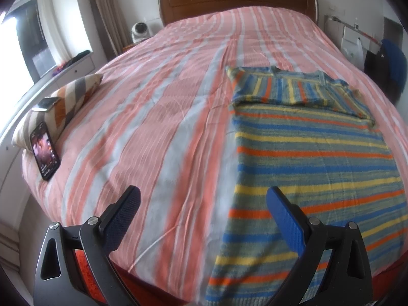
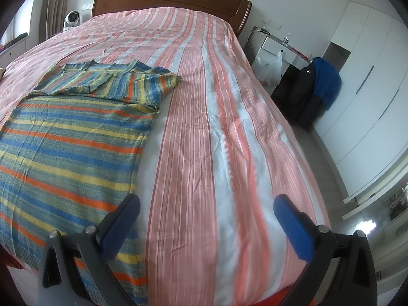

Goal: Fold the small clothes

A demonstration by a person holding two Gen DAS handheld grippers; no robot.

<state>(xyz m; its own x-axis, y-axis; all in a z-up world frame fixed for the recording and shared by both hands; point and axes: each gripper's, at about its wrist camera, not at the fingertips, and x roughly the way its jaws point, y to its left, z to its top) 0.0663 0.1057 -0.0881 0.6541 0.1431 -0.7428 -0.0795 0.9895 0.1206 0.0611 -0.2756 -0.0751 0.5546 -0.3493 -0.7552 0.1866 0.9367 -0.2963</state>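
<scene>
Striped knit top (image 1: 306, 158) lies flat on the bed (image 1: 158, 117), sleeves seemingly folded in, hem cut off. Left gripper (image 1: 204, 219) and right gripper (image 2: 206, 216) both spread wide, empty.

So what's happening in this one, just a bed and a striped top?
A striped knit garment lies flat on the bed, its sleeves already folded in across the top. The left hand-held gripper and the right hand-held gripper both hover open near its bottom hem, gripping nothing. A phone leans against a pillow.
</scene>
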